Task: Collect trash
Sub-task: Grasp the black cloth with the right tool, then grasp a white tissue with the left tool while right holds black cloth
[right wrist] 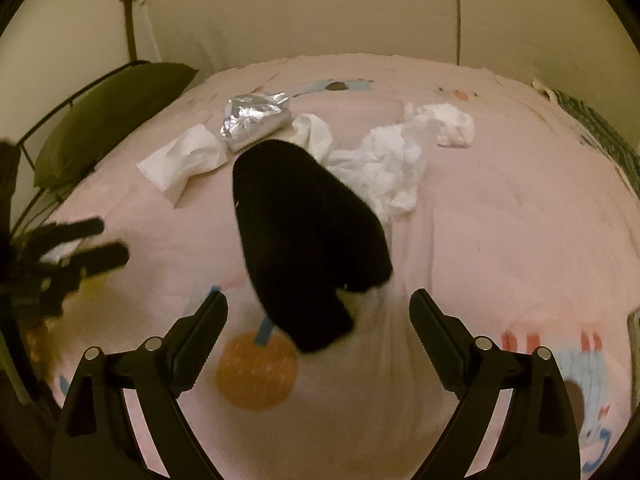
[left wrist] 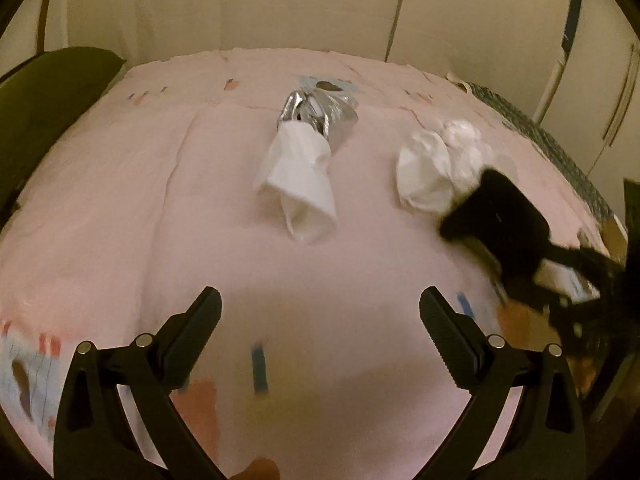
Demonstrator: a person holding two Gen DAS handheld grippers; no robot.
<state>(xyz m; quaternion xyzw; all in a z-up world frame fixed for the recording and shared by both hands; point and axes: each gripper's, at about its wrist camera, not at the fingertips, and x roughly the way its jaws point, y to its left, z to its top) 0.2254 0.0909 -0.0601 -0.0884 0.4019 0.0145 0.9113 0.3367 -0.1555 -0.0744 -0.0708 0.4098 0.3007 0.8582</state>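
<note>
Two handheld grippers over a bed covered by a pink sheet (left wrist: 120, 200) printed with small coloured motifs, among them an orange round shape (right wrist: 256, 372) near the right gripper. The left gripper (left wrist: 320, 312) hovers above bare sheet with its fingers spread wide apart and nothing between them; it appears, blurred, at the left edge of the right wrist view. The right gripper (right wrist: 318, 312) is likewise spread wide, holding nothing, and lies just short of a black fabric item (right wrist: 308, 240) that rests on the sheet in front of its fingers; whether either finger touches the item cannot be told. The trash lies in the middle of the bed, beyond the black item: a crumpled silver foil wrapper (left wrist: 320, 114) touching a loosely folded white tissue (left wrist: 300, 184), a second tissue (right wrist: 314, 132) beside the wrapper, partly hidden by the black item, and to the right a crumpled white paper mass (right wrist: 384, 168) with a smaller white wad (right wrist: 444, 124) just behind it. In the left wrist view the black item overlaps the near edge of the crumpled paper. A dark green pillow (right wrist: 108, 116) sits at the left edge of the bed, against a pale wall (left wrist: 260, 4).
</note>
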